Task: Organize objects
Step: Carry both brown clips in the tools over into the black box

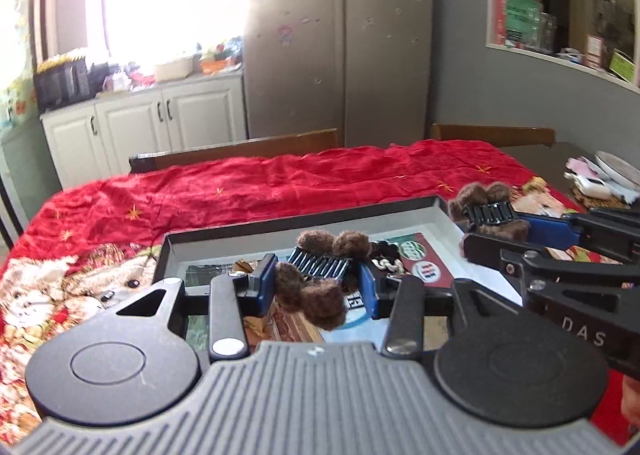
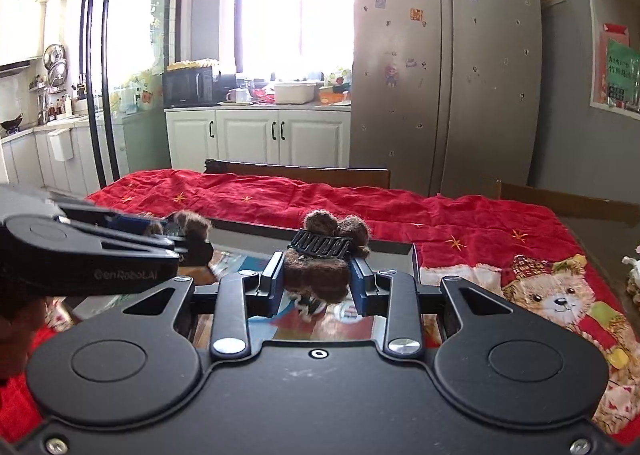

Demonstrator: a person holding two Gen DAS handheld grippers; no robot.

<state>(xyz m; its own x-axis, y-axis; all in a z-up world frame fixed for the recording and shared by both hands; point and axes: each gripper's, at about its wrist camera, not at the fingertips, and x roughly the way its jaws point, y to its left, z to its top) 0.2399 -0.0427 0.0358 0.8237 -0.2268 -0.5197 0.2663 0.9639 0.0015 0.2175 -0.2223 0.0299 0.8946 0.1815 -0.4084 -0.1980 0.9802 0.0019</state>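
The left gripper [image 1: 318,287] clamps a brown fuzzy hair clip [image 1: 320,275], its comb bar running crosswise between the pads, above the open box [image 1: 280,221]. The right gripper [image 2: 318,285] pinches a matching clip [image 2: 324,255], bar likewise crosswise, over the box's right end on the red cloth [image 2: 400,211].

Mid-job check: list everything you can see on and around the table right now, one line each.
Fuzzy hair clips: two, brown with black combs, one clamped in each gripper above the box.
Box: one, dark rim, open, on the cloth, printed cards and a chain inside.
Tablecloth: one, red with bear print, over the table.
Chairs: two, brown wood, far side.
Fridge: one, silver, behind the table.
Cabinets: white, under the window.
Microwave: one, black, on the counter.
Left gripper: black, blue pads.
Right gripper: black, blue pads.
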